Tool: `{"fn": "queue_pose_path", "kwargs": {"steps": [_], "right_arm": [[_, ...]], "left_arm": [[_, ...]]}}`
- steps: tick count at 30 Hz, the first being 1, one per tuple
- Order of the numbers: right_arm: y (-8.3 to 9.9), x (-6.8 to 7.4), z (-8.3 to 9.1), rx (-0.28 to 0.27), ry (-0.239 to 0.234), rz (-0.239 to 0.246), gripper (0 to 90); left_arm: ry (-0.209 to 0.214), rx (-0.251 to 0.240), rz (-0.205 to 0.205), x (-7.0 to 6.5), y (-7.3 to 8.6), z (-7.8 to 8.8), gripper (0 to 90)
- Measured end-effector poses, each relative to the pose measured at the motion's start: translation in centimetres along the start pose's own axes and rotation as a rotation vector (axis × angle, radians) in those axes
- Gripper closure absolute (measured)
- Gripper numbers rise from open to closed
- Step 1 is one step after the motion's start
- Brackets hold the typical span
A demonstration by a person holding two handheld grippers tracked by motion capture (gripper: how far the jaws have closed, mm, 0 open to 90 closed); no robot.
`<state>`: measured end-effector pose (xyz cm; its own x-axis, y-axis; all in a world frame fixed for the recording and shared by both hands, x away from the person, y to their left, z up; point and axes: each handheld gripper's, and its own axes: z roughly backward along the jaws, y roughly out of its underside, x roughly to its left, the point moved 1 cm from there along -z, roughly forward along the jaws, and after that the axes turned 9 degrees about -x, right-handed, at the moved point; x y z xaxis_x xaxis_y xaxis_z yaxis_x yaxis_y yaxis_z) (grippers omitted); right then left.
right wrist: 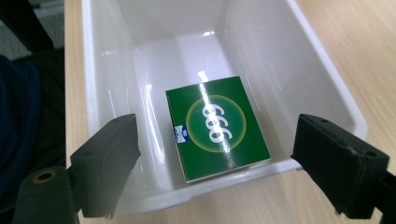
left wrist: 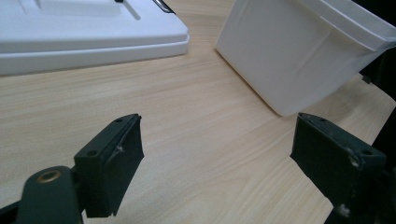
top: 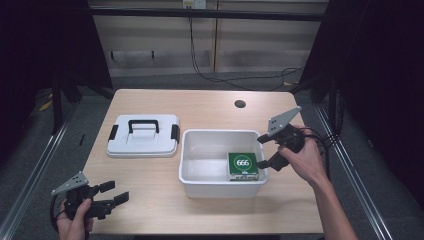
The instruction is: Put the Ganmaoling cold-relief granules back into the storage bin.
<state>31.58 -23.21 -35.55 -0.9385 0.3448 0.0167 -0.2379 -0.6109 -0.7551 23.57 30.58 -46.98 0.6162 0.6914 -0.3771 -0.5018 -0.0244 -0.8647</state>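
A person's right hand [top: 306, 161] reaches in over the table's right side, holding the right gripper [top: 266, 150] at the right rim of a white bin [top: 192, 172], jaws spread wide and empty. A green box [right wrist: 216, 127] marked 666 lies flat in the bin's near right corner. The left gripper [top: 114, 193], also spread wide, hovers low at the table's [top: 210, 105] near left corner, well apart from the white lid [top: 143, 136].

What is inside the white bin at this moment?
The white bin holds one green box marked 666, lying flat at the end nearest the right gripper, whose open fingers hover above it. The floor under the box is covered.
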Motion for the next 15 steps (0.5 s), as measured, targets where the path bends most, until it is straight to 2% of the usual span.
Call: {"fn": "queue_pose_path", "kwargs": {"steps": [5, 8, 15], "right_arm": [[1.2, 0.5, 1.5, -0.053, 0.04, -0.022, 14.5], [1.9, 0.8, 2.2, -0.103, 0.073, -0.046, 15.8], [3.9, 1.6, 3.5, -0.167, 0.138, -0.089, 15.8]], "left_arm": [[0.001, 0.004, -0.002, 0.0, 0.0, 0.0, 16.3], [0.001, 0.004, 0.001, 0.0, 0.0, 0.0, 16.3], [-0.001, 0.005, -0.003, 0.0, 0.0, -0.1, 16.3]]}}
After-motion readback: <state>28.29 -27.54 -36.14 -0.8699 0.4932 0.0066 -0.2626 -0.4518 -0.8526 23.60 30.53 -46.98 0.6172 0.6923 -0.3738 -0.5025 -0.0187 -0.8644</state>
